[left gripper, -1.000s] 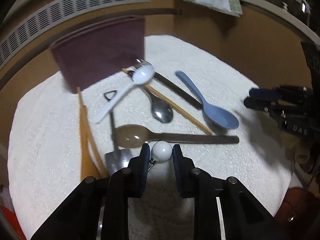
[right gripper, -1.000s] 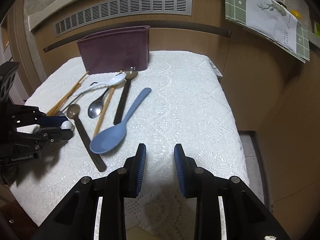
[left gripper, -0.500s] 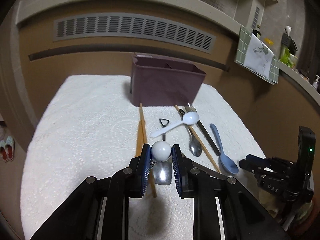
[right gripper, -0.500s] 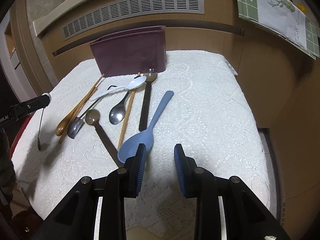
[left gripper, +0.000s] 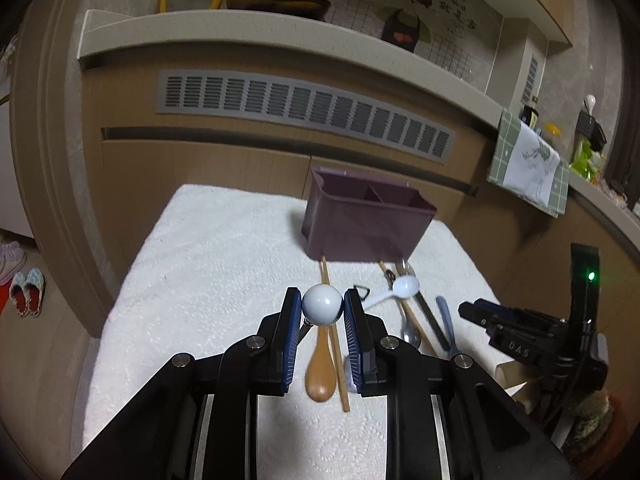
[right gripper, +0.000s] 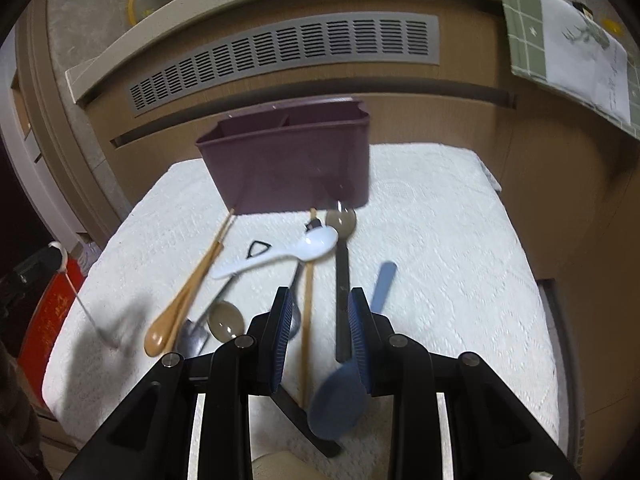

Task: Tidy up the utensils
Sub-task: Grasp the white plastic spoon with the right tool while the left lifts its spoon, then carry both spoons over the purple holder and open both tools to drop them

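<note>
In the left wrist view, the left gripper (left gripper: 322, 312) is seen clamped on the white ball end (left gripper: 322, 304) of a thin metal utensil, whose stem drops away beneath the pads and is mostly hidden. The purple holder (left gripper: 368, 222) stands straight ahead and a little to the right, at the far edge of the white cloth (left gripper: 208, 264), well apart from the held piece. Its open top is divided into compartments; what can be seen of the inside looks empty, though the full depth is hidden. It is judged that the carry calls for the ball end to be brought forward over that rim with the stem hanging down. Beneath the gripper a wooden spoon (left gripper: 321, 364) and chopsticks (left gripper: 335, 344) lie with their long axes pointing toward the holder.

In the right wrist view, the right gripper (right gripper: 318, 340) is held with its jaws apart and nothing between the pads. The blue spoon (right gripper: 340, 400) lies just under it, bowl nearest the gripper and handle running away toward the holder (right gripper: 288, 164), so this hand is the nearer one for it. A white spoon (right gripper: 280, 254), a dark-handled spoon (right gripper: 342, 272) and other pieces lie scattered in front of the holder. No utensil is seen inside it. At the left edge the held utensil (right gripper: 76, 292) hangs stem-down.
</note>
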A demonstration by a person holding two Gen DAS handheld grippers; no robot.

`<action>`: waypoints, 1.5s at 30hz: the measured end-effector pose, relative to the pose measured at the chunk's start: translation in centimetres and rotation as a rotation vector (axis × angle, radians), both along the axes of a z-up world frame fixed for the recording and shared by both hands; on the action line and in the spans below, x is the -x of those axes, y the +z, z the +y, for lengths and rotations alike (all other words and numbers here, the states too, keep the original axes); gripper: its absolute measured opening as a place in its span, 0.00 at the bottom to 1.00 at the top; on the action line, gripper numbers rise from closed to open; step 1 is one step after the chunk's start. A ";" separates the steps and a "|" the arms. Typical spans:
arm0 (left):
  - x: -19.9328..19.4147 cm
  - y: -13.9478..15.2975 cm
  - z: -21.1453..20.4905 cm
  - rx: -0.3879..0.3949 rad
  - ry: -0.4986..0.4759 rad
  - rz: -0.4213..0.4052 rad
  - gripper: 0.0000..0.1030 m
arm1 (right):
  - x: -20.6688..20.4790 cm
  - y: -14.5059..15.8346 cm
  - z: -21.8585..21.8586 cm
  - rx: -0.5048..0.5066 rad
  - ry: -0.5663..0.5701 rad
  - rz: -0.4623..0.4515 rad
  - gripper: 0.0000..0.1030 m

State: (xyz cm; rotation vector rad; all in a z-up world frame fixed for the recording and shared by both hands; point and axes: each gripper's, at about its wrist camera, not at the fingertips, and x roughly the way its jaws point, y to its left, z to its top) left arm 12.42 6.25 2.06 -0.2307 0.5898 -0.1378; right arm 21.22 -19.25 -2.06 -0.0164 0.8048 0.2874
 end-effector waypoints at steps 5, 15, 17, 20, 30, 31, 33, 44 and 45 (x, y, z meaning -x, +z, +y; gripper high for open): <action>0.4 2.3 1.2 0.031 -0.005 -0.054 0.22 | -0.2 0.7 1.0 0.027 0.017 -0.013 0.27; -0.8 3.6 3.1 0.216 -0.110 -0.060 0.22 | -5.9 -1.9 -0.2 -0.081 -0.036 0.101 0.27; -1.4 3.2 3.2 0.229 -0.113 -0.037 0.22 | -7.7 -3.1 -0.1 -0.120 -0.049 0.150 0.27; -2.5 2.5 3.0 0.233 -0.113 -0.006 0.22 | -9.5 -4.3 0.7 -0.109 -0.073 0.164 0.27; -4.8 1.7 2.2 0.201 -0.089 0.037 0.22 | -8.3 -0.6 0.8 -0.119 0.038 0.066 0.03; -5.0 1.7 2.1 0.206 -0.090 0.041 0.22 | -7.6 0.4 0.7 -0.107 0.046 0.036 0.03; -5.3 2.4 1.6 0.210 -0.096 0.038 0.22 | -6.1 3.2 0.4 -0.044 0.053 -0.061 0.03; -13.5 14.1 -0.9 0.249 -0.191 -0.155 0.22 | -6.9 19.8 0.3 0.203 0.041 -0.464 0.03; -14.5 14.1 -1.0 0.255 -0.196 -0.156 0.22 | -7.7 20.2 0.7 0.233 0.048 -0.477 0.03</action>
